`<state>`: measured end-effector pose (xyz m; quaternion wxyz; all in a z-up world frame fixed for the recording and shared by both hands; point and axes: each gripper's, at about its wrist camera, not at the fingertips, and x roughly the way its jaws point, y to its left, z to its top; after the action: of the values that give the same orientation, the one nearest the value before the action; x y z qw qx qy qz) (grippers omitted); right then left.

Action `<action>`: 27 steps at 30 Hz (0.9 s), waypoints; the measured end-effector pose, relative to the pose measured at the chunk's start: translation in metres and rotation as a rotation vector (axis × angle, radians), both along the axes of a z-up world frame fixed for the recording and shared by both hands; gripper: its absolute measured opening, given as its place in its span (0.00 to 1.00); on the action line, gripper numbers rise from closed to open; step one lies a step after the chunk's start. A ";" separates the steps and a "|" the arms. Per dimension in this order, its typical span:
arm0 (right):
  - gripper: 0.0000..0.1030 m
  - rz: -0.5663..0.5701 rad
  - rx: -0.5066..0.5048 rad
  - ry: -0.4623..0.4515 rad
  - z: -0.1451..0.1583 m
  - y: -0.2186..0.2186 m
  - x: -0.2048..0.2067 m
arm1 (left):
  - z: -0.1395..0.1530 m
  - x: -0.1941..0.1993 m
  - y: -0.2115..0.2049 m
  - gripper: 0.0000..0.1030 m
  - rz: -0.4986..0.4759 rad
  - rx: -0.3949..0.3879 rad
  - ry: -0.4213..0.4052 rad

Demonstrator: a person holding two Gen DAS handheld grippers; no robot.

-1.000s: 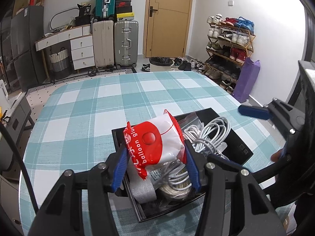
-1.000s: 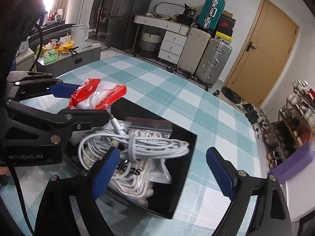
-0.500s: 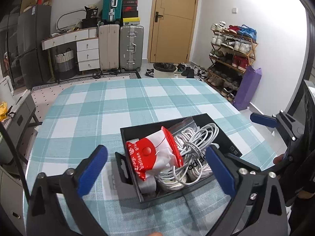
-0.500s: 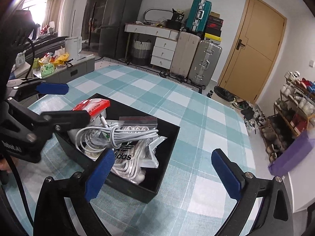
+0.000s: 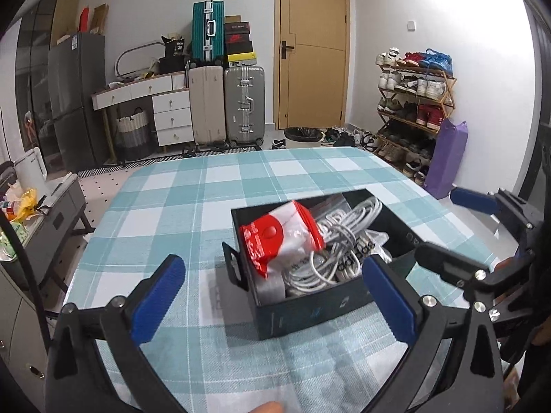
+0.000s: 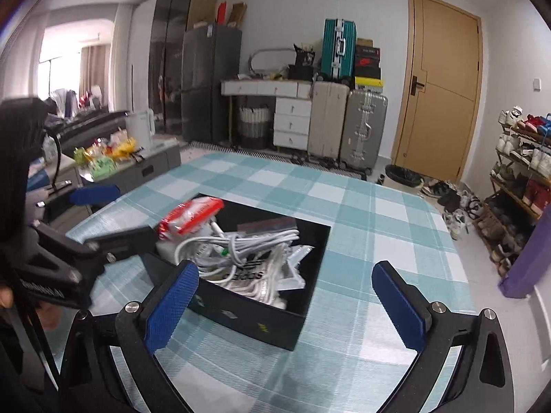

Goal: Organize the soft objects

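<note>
Checked teal-and-white tablecloth covers the table; suitcases, a shoe rack and a door stand behind, well apart from the work.

Black box sits on the cloth toward the near edge. Inside: red-and-white packet leaning at the left end and poking above the rim, a bundle of white cables across the middle, a clear bag with black lettering underneath. Contents are heaped, not tucked.

Left gripper: jaws spread wide, nothing between the pads, hanging just short of the box's near wall. Right gripper: jaws opening, at nearly full spread, also empty; the box's near corner shows between its fingers but untouched.

Judgement: the soft items look to be all in the box, and no loose ones show on the cloth. Both hands are free, so the step reads as a release after placing.

Next move, if any: settle the packet lower, or find another item outside these views. That needs a light pinch on thin film, clear of the cable loops, which could snag and drag the bundle out.
</note>
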<state>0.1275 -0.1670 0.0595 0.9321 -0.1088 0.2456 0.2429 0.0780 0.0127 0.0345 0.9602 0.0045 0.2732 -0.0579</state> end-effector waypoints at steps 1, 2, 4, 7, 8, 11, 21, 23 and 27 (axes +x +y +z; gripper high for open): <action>0.99 0.005 0.012 -0.005 0.000 0.000 -0.003 | -0.002 -0.002 -0.001 1.00 -0.001 -0.002 -0.003; 0.99 0.010 0.028 -0.009 -0.001 -0.002 -0.006 | -0.003 -0.003 -0.002 1.00 -0.001 -0.003 -0.009; 0.99 0.015 0.047 -0.009 -0.002 -0.004 -0.008 | -0.005 -0.005 -0.003 1.00 -0.005 -0.009 -0.019; 0.99 0.018 0.077 -0.013 -0.004 -0.007 -0.010 | -0.008 -0.004 -0.003 1.00 -0.009 -0.023 -0.021; 0.99 0.018 0.084 -0.015 -0.005 -0.008 -0.011 | -0.009 -0.004 -0.002 1.00 -0.010 -0.029 -0.024; 0.99 0.016 0.092 -0.018 -0.008 -0.011 -0.010 | -0.012 -0.003 -0.002 1.00 -0.005 -0.044 -0.037; 0.99 0.025 0.117 -0.042 -0.016 -0.014 -0.015 | -0.021 -0.006 -0.004 1.00 0.017 -0.026 -0.085; 0.99 0.028 0.115 -0.031 -0.020 -0.014 -0.014 | -0.022 -0.010 -0.004 1.00 0.027 -0.020 -0.118; 0.99 0.015 0.105 -0.037 -0.023 -0.015 -0.013 | -0.023 -0.010 -0.006 1.00 0.017 -0.013 -0.118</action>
<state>0.1143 -0.1822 0.0366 0.9391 -0.0660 0.2144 0.2602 0.0678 0.0067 0.0119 0.9751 -0.0005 0.2157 -0.0513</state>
